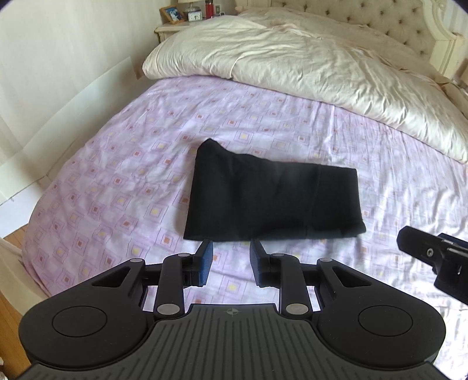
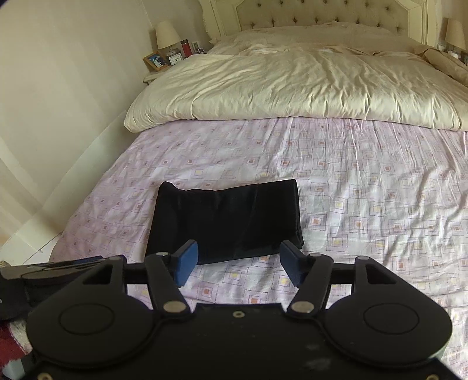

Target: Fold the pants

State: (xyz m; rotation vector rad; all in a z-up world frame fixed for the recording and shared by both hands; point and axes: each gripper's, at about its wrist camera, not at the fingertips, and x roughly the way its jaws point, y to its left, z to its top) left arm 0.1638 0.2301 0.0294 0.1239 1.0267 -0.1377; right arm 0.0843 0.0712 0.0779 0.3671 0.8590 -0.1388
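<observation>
Now folded pants [image 1: 272, 195] lie flat on the bed [image 1: 117, 181]. Left gripper [image 1: 231, 257] and right gripper [image 2: 238, 258] hover apart from them, jaws spread, empty.

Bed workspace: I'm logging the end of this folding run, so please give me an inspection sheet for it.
Surface: bed sheet, lilac with a square pattern, lightly creased.
Job's things: black pants lie folded in a compact rectangle on the sheet, not held.
Clutter: cream duvet bunched toward the headboard, apart from the pants.
Grippers: left tongs empty, narrow gap, short of the pants' near edge; right tongs wide open, empty.
Cables: nothing seen.
Surroundings: tufted headboard; nightstand with picture frame, clock and red bottle; lamp; wooden floor at left.
</observation>
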